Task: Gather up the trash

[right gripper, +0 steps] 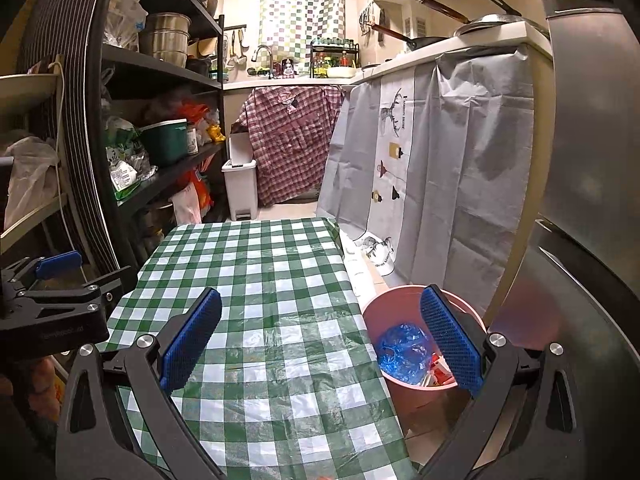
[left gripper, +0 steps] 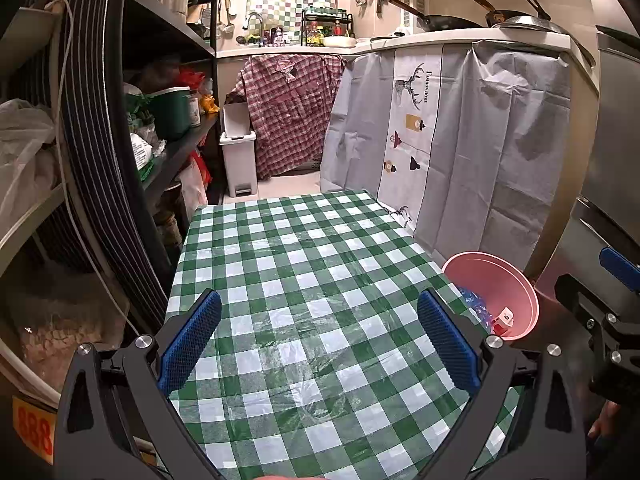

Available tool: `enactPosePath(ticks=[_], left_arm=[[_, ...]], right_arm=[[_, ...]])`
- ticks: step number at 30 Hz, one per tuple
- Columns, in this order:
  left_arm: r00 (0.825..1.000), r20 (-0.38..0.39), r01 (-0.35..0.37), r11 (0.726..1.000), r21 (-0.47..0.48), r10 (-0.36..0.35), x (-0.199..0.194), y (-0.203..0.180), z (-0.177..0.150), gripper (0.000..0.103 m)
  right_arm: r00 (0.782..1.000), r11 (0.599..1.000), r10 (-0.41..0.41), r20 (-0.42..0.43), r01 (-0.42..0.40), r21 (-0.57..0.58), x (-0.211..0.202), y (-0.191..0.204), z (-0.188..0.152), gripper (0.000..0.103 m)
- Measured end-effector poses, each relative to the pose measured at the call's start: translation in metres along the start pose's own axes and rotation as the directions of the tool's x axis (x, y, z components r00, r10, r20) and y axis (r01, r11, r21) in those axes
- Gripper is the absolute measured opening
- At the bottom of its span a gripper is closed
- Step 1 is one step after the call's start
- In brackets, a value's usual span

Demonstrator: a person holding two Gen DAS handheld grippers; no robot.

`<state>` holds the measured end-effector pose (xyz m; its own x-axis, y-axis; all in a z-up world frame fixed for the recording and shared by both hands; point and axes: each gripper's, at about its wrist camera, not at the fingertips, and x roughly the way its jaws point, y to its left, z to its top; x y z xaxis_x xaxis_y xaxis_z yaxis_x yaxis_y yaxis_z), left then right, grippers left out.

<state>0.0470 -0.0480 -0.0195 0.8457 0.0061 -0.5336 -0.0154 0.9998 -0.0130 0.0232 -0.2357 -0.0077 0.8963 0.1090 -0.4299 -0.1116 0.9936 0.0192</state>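
Both grippers hang over a bench (left gripper: 304, 280) covered in a green-and-white checked cloth. The left gripper (left gripper: 318, 340) is released, its blue-padded fingers (left gripper: 188, 344) spread wide with nothing between them, above the near half of the cloth. The right gripper (right gripper: 320, 340) is likewise released and grasps nothing; its left finger sits over the cloth while its right finger (right gripper: 450, 344) overlaps the pink bin (right gripper: 404, 392) in view. That bin stands on the floor just beside the right edge of the bench, near the grey curtain (right gripper: 460, 168) that drapes the kitchen counter. Inside it lies the collected trash: a crumpled blue plastic wrapper (right gripper: 400, 348) and some small red-and-white packaging (right gripper: 438, 372) at the near right. From the left wrist view the bin (left gripper: 504, 280) shows at the right, with the other gripper's dark body beyond it. At the far end of the room stands a white pedal bin (left gripper: 238, 160) beside a red checked cloth (left gripper: 292, 112), and dark shelves (left gripper: 176, 40) line the left wall.
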Motion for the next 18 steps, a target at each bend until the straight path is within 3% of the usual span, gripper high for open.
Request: enactPosePath(ticks=[18], left_arm=[[1.000, -0.007, 0.001, 1.000, -0.002, -0.001, 0.0015, 0.0047, -0.0012, 0.095]], right_arm=[[1.000, 1.000, 0.003, -0.005, -0.003, -0.004, 0.0010, 0.0006, -0.0007, 0.098]])
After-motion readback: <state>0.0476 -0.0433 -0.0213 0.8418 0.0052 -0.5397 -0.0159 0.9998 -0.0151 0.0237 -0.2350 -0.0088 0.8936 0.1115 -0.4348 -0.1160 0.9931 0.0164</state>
